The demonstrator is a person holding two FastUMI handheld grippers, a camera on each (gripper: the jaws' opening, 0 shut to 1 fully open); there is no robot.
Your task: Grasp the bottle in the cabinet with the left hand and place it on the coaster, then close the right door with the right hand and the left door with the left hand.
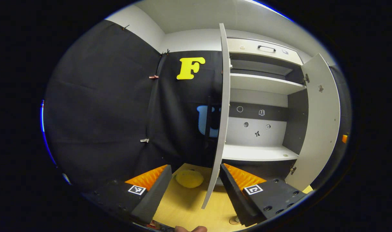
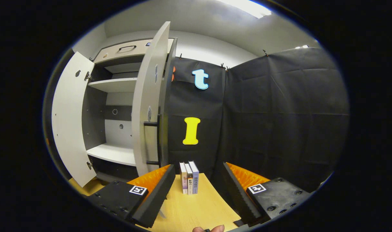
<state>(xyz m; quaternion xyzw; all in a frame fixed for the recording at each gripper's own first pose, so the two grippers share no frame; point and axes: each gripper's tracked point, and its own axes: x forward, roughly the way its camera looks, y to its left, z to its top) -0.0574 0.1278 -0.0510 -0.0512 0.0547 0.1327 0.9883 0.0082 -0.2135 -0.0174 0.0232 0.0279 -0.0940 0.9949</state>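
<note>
In the left gripper view the cabinet stands with both doors swung out and its white shelves bare. The left door is seen edge-on. Its lower edge hangs between the fingers of my open left gripper, nearer the right finger, with no touch visible. The right door stands wide at the right. A round yellow coaster lies on the wooden table just past the fingertips. In the right gripper view my right gripper is open and holds nothing. The right door with its black handle is ahead to the left.
Three books stand upright on the table against the black wall, straight ahead of the right gripper. The far left door stands open. A drawer with a handle tops the cabinet. A thumb shows at the bottom edge.
</note>
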